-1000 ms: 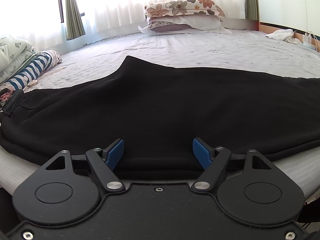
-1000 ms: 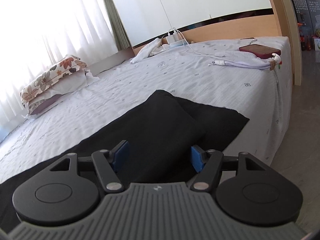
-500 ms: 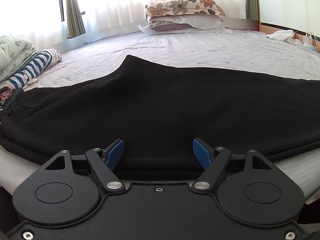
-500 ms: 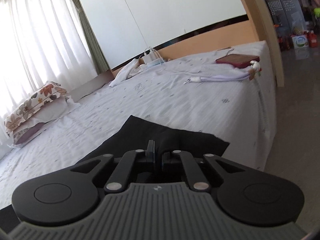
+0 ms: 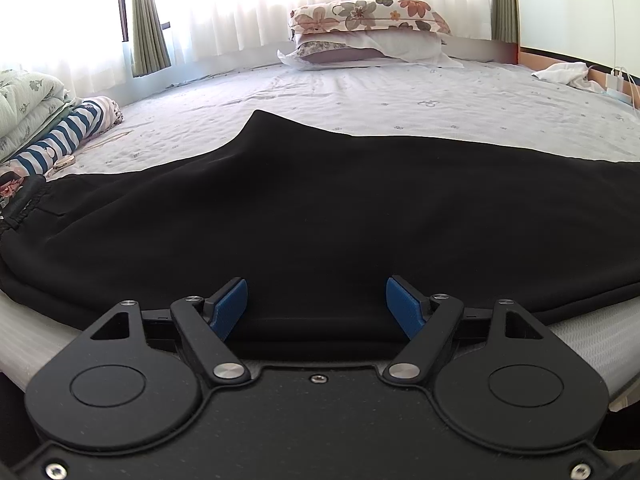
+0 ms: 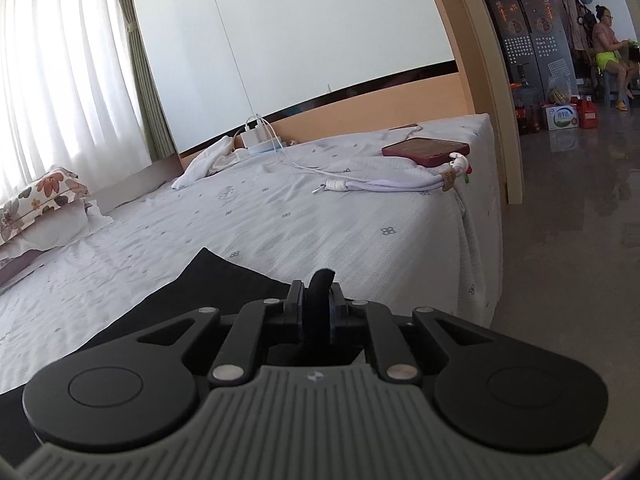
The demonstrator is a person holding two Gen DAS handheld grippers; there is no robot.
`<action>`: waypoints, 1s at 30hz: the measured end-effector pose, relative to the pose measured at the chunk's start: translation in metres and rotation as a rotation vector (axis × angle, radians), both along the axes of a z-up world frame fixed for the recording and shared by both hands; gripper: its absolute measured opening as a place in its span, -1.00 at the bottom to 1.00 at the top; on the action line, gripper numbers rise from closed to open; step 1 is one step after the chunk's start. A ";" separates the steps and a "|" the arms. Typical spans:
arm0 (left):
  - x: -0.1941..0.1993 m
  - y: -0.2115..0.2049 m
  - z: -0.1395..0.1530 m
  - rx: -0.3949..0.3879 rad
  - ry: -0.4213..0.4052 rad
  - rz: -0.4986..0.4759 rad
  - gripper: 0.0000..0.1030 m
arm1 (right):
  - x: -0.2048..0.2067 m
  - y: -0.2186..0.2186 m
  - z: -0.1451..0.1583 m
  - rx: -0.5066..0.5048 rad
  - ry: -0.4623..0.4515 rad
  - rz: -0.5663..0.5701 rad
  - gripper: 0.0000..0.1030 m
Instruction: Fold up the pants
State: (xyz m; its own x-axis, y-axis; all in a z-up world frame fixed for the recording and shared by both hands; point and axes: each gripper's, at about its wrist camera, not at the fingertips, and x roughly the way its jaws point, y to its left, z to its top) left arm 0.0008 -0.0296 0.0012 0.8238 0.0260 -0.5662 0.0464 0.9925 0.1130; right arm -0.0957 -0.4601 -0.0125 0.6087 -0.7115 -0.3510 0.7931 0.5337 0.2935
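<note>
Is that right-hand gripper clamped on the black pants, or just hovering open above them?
Clamped. The right gripper has its jaws closed on a raised fold of the black pants, which pokes up between them.

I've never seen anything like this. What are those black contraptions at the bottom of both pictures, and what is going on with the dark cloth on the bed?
They are hand-held grippers, one per hand, each with a camera looking along its fingers. The left gripper is open, its blue pads apart above the near edge of the black pants spread on the bed. The right gripper is shut on a bunched fold of the pants' other end. Also on the bed: pillows, a phone and a cable.
</note>
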 end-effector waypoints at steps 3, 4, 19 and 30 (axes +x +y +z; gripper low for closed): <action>-0.002 -0.001 -0.001 -0.001 -0.001 0.004 0.48 | -0.008 -0.003 -0.001 0.005 -0.016 -0.013 -0.06; -0.002 -0.001 -0.001 0.000 -0.002 0.005 0.48 | -0.011 -0.004 -0.002 0.009 -0.020 -0.021 0.03; -0.006 -0.001 -0.001 -0.005 -0.009 0.017 0.48 | -0.010 -0.015 -0.009 0.149 -0.049 0.233 0.81; -0.007 -0.001 -0.001 -0.009 -0.008 0.016 0.51 | -0.013 -0.003 -0.005 0.122 -0.090 0.387 0.84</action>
State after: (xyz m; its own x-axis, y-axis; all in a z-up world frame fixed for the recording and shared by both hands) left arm -0.0062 -0.0304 0.0000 0.8280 0.0337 -0.5597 0.0297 0.9941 0.1039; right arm -0.1091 -0.4632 -0.0174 0.8550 -0.3808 -0.3521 0.5093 0.7445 0.4317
